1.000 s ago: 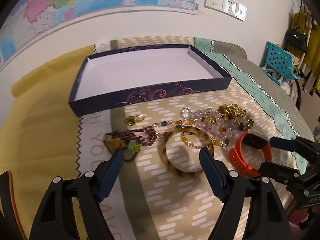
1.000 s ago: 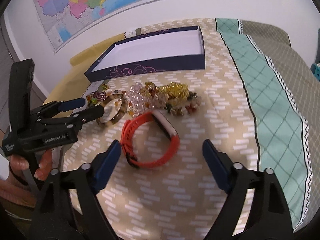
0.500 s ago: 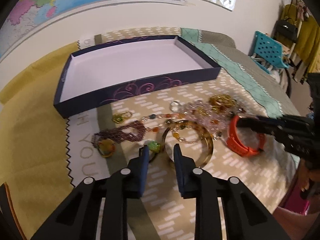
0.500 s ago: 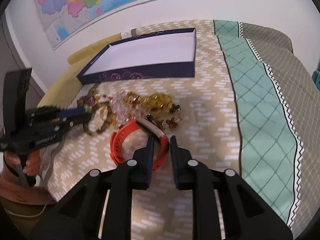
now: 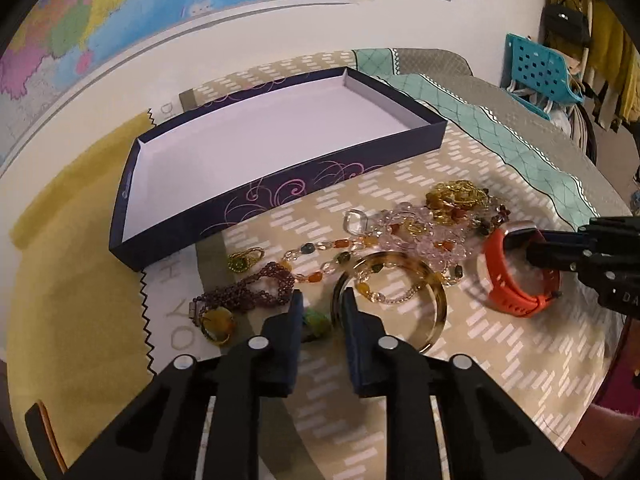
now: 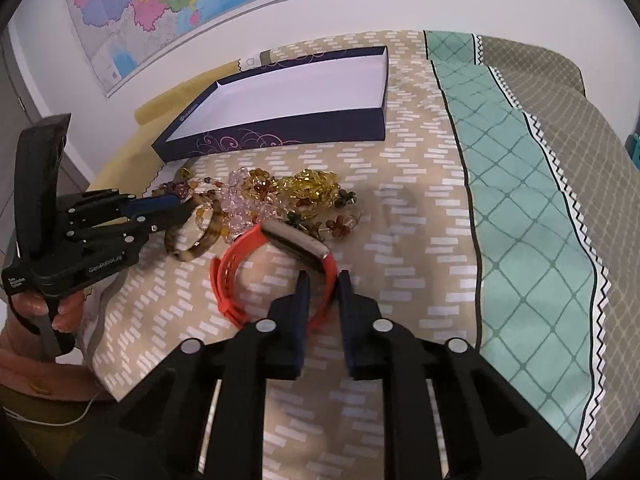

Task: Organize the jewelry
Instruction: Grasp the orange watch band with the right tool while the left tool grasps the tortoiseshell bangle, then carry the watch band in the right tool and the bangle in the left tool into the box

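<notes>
A dark blue tray-like box (image 5: 276,196) with a white inside lies empty at the back of the bed; it also shows in the right wrist view (image 6: 280,136). In front of it lies a heap of jewelry: bead necklaces (image 5: 420,228), a tortoiseshell bangle (image 5: 436,296), a dark red bead chain (image 5: 248,292). My left gripper (image 5: 320,306) is shut on a green-stone ring (image 5: 316,322) beside the bangle. My right gripper (image 6: 322,282) is shut on the strap of the orange watch (image 6: 240,256).
The bed has a beige patterned cover (image 6: 400,240) with teal and grey quilt bands (image 6: 532,220) on the right. A wall with a map (image 5: 120,20) is behind. A blue plastic chair (image 5: 536,68) stands at the far right.
Both grippers went from wide open to closed: the left onto the green-stone ring, the right onto the orange watch strap. Both moved forward and down toward the jewelry.
</notes>
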A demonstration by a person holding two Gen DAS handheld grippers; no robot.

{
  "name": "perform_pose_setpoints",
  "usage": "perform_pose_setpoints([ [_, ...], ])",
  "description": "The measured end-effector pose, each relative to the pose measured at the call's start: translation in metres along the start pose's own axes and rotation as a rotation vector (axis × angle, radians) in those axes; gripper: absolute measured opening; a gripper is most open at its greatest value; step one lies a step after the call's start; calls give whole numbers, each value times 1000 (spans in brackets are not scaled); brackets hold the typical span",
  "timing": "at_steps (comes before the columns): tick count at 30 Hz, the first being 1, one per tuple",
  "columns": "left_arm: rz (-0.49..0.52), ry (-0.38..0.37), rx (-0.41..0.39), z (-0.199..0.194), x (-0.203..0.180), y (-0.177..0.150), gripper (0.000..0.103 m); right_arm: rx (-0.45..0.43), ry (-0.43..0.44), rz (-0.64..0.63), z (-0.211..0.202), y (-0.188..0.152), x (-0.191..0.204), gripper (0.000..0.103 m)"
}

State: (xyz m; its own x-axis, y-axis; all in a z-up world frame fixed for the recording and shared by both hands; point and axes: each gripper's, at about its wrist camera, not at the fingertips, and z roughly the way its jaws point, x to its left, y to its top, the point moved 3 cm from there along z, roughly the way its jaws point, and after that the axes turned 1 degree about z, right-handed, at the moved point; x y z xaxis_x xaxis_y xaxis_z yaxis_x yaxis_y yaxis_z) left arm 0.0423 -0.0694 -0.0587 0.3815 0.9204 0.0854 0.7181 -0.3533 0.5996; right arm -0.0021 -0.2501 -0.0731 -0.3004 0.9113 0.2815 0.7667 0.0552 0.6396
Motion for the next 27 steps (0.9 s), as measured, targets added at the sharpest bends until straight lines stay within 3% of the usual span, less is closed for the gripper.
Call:
perform_pose_setpoints([
  [5,-25,-5,-8,-5,6,-3,12,-15,19,-2,-5,4,0,8],
  [7,-52,-34,-8,-8,12,-3,12,-30,59,6,-11,8,1,8],
  [15,-187,-148,-84,-37,58,18,12,-113,62,-38,-31,45,3,8],
  [21,-222,-101,-130,-44,88,48,12,-147,63,-90,-18,92,9,8],
  [24,-253,-99,-140,-38,104,67,1,-151,54,-99,-4,121,7,8],
  [27,-266,-72,-160,-30,118,83,2,-145,49,-108,16,150,6,8],
])
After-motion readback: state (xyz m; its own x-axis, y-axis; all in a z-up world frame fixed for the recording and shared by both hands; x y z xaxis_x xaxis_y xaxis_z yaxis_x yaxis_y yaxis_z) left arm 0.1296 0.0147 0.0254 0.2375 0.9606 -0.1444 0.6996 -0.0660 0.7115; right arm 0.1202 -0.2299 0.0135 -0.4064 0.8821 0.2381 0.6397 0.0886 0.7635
